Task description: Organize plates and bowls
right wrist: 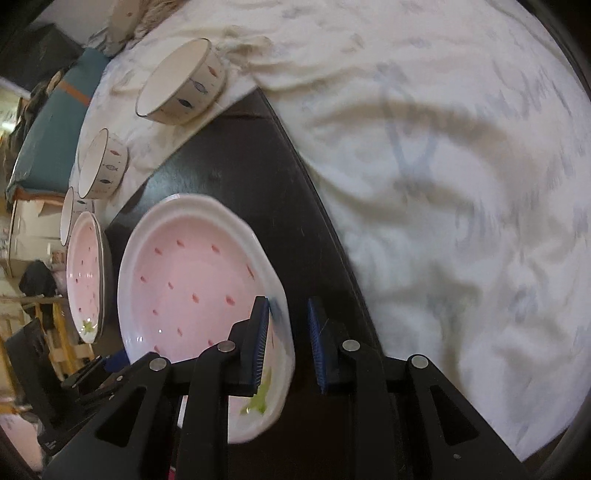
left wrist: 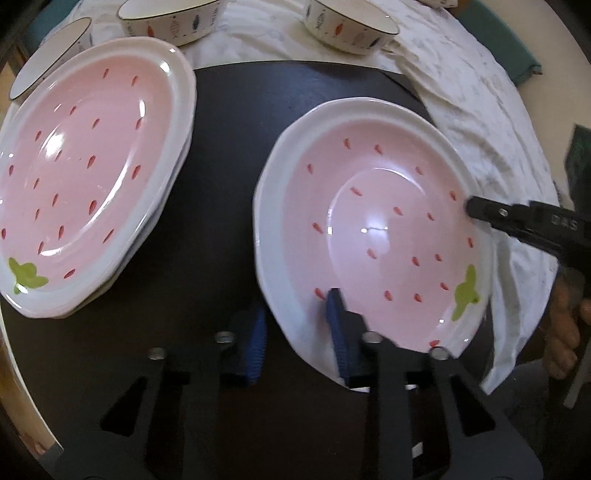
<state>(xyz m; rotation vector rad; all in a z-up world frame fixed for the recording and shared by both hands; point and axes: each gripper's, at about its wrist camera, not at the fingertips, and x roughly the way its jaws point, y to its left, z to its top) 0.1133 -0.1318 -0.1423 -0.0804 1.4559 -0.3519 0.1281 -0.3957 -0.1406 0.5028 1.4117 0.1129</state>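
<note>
The wide-open left tool (left wrist: 295,328) and right tool (right wrist: 286,343) each straddle the lone pink strawberry plate's (left wrist: 373,236) rim, gripping nothing; the pink plate stack (left wrist: 85,177) lies left.

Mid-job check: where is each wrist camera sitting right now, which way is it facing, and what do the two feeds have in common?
Left wrist: low over the dark table, facing the fish bowls; own left gripper straddles the near rim of the single pink plate; the right gripper and a hand show at right.
Right wrist: at that plate's green-leaf edge, facing along the white cloth; own right gripper open around the rim.
Shared: that plate, the plate stack, the bowls, the cloth.
</note>
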